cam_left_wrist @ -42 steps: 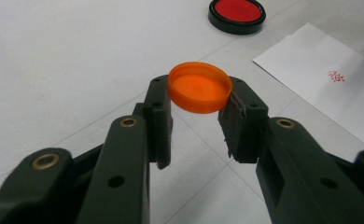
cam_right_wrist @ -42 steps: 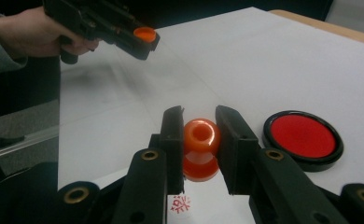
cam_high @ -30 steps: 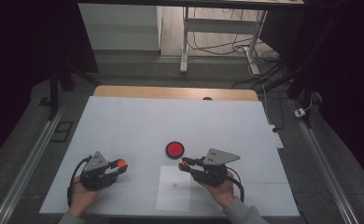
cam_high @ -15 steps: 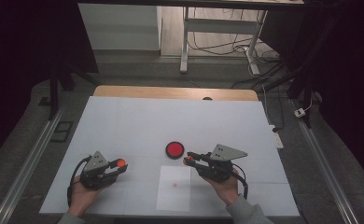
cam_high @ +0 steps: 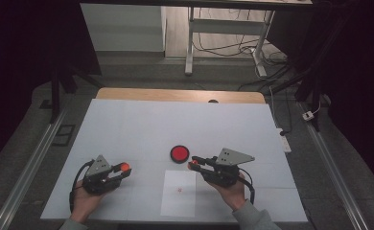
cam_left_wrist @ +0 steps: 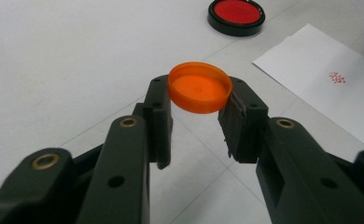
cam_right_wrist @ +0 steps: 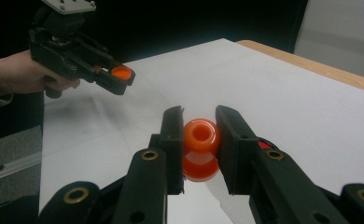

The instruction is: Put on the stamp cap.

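**Orange cap at left, orange stamp at right, ink pad between**

At far left of the high view: left hand (cam_high: 85,201) low over the white table (cam_high: 142,124), wrapped round the left gripper (cam_high: 122,168), jaws aimed right and a little away from the person. Clamped between those jaws, an orange cap (cam_left_wrist: 200,87), shallow and round, hollow side up, gripped by its rim at the very tips of the pads. Narrow gap, filled by the cap alone. In the left gripper view, held clear above the tabletop, tilted slightly toward the camera.

Further right, near the table's middle: a round ink pad (cam_high: 179,154), black rim with a red face, flat on the surface, lid off. Just below it, nearer the person, a white sheet of paper (cam_high: 179,201) lying flat, with one small red mark (cam_high: 179,190) near its centre. Pad and sheet close together, not overlapping.

Right of these: right gripper (cam_high: 193,164), held in the right hand (cam_high: 230,191), jaws pointing left toward the ink pad, tips just beside its right edge. Pinched between the jaws, an orange stamp (cam_right_wrist: 201,148), spool-shaped, hollow round end facing the camera in the right gripper view, wider part below. Pads pressed on both sides, stamp off the table. Whether it touches the ink pad: cannot tell.
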Demonstrator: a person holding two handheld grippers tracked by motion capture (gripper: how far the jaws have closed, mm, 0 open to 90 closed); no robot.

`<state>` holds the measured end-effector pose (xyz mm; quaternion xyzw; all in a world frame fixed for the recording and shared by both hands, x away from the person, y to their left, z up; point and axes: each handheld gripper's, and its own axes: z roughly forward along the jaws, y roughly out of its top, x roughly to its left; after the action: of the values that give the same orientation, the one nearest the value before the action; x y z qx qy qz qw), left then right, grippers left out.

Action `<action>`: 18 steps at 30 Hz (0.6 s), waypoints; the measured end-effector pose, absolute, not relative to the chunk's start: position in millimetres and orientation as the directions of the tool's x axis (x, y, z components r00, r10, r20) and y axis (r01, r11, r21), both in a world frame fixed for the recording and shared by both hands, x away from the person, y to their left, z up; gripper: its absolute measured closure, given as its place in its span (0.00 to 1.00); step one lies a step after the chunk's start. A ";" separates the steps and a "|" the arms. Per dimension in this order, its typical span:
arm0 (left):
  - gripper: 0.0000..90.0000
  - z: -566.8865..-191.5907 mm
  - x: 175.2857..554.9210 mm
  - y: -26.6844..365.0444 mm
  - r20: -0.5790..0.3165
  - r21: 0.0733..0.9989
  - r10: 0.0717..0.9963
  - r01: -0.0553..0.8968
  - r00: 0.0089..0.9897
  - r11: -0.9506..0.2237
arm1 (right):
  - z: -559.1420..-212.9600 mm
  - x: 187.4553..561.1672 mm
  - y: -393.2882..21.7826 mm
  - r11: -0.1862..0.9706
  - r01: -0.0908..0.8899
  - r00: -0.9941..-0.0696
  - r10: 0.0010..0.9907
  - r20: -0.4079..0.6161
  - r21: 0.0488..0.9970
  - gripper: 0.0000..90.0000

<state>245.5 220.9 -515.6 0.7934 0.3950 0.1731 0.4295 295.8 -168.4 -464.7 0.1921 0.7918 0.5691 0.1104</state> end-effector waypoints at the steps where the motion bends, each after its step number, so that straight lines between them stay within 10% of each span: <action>1: 0.72 -515.1 245.1 219.7 -0.063 0.819 0.774 0.475 0.630 -0.320 | -464.7 295.8 -168.4 0.278 0.179 -0.902 0.429 0.044 0.944 0.80; 18: 0.72 -508.7 247.1 199.8 -0.056 0.836 0.734 0.434 0.677 -0.335 | -467.4 297.9 -167.5 0.270 0.201 -0.906 0.417 0.074 0.942 0.80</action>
<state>247.1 199.8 -508.7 0.7995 0.3652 0.1685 0.4461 297.9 -167.5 -467.4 0.1951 0.7912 0.5718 0.0942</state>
